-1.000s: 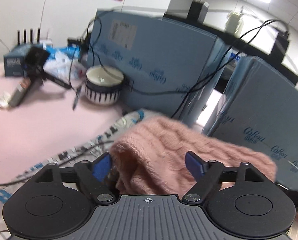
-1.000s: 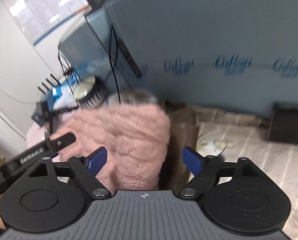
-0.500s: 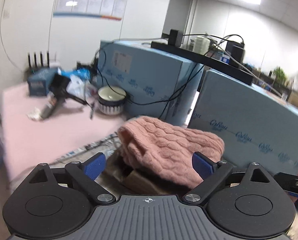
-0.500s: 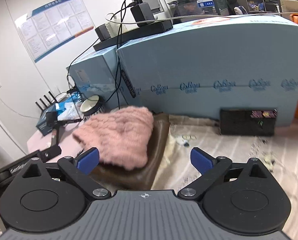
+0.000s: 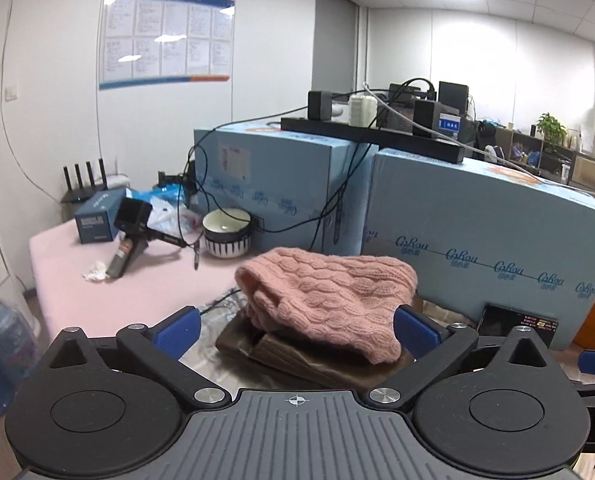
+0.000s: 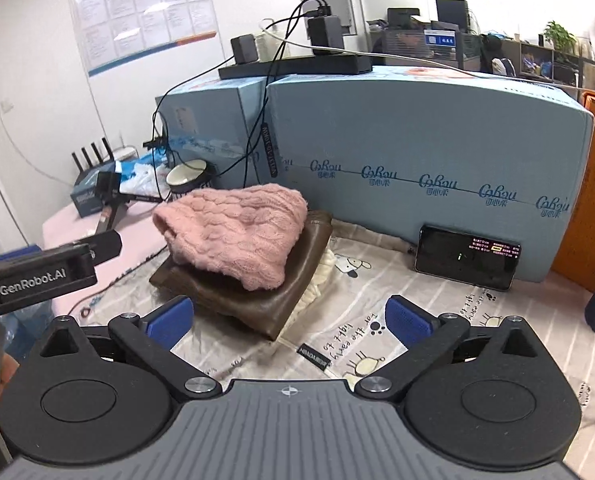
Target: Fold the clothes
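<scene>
A folded pink cable-knit sweater [image 5: 329, 296] lies on top of a folded dark brown garment [image 5: 297, 354]. In the right wrist view the sweater [image 6: 233, 232] and the brown garment [image 6: 265, 292] rest on a cream garment [image 6: 323, 268] on a printed striped sheet [image 6: 417, 320]. My left gripper [image 5: 295, 330] is open and empty, held back from the pile. My right gripper [image 6: 289, 320] is open and empty, above the sheet in front of the pile. The left gripper's body [image 6: 45, 272] shows at the left of the right wrist view.
Two large blue boxes [image 6: 417, 140] stand right behind the pile, with cables hanging over them. A phone [image 6: 467, 256] leans against the right box. A striped bowl [image 5: 226, 234], a small camera [image 5: 131, 220] and a blue carton [image 5: 97, 220] sit on the pink tabletop [image 5: 137, 292] at left.
Both grippers have pulled back and up from the pink sweater, which stays folded on the brown garment. Both sets of jaws have opened wider.
</scene>
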Demonstrator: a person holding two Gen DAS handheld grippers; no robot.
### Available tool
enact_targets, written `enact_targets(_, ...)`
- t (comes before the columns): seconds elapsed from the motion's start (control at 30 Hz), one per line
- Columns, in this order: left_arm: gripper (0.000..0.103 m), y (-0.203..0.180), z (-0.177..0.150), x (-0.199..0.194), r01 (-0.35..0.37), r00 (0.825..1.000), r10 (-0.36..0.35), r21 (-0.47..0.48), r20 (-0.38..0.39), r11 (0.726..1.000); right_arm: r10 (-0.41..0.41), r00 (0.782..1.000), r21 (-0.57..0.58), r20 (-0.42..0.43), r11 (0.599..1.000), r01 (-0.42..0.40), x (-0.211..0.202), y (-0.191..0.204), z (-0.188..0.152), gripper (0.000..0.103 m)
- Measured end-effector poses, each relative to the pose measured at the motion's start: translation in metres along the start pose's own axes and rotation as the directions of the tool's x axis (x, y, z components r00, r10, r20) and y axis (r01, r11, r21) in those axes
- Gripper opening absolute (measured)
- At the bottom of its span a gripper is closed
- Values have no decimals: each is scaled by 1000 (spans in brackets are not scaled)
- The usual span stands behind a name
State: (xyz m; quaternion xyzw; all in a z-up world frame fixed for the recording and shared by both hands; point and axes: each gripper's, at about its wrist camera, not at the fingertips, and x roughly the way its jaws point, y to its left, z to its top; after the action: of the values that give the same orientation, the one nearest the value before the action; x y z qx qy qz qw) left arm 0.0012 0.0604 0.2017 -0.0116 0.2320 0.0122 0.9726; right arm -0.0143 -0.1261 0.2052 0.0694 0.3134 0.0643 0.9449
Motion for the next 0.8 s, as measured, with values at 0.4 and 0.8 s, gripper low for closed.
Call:
enact_targets(0.4,103,-5,-30,-8,18,999,-20,-37,-47,999,-85,994,-4,-62,996,85,-6,-12,-30,103)
enact_targets(0.8,103,-39,-32,-5,9,1000,-8,-58,18,998,-172,985,57,-12,983,172,-13,-36,-34,103)
